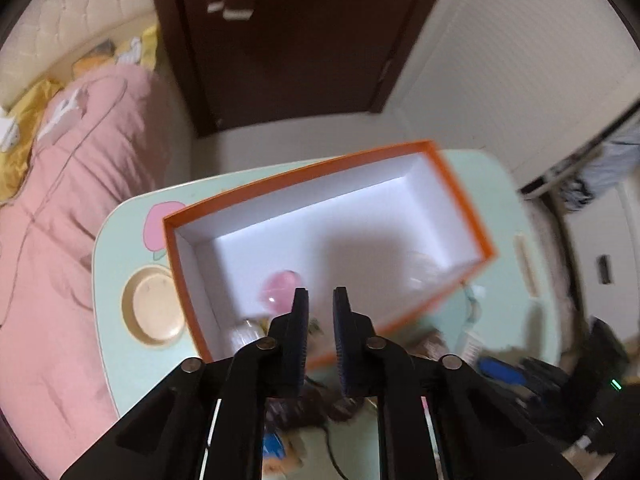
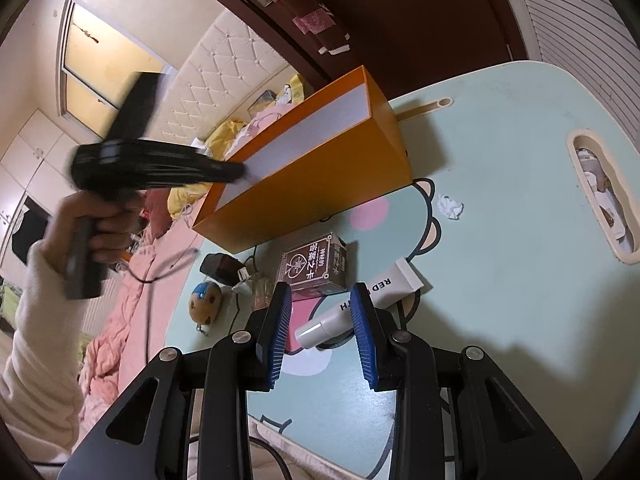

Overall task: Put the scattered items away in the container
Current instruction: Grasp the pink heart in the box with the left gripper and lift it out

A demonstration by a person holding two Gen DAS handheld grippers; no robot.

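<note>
The left gripper (image 1: 320,300), closed and empty, is held above the orange box (image 1: 460,184). The right gripper (image 2: 320,300), part open and empty, is poised over the white tube (image 2: 340,316); closing on it is judged next, with the box at eleven o'clock.

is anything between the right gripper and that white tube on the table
Nothing visible. The white tube lies on the table with its capped end already between the open fingers of the right gripper. The card box sits just beyond it, not in the way.

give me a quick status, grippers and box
Left gripper shut, empty, above orange box. Right gripper part open around white tube. Card box still out.
</note>
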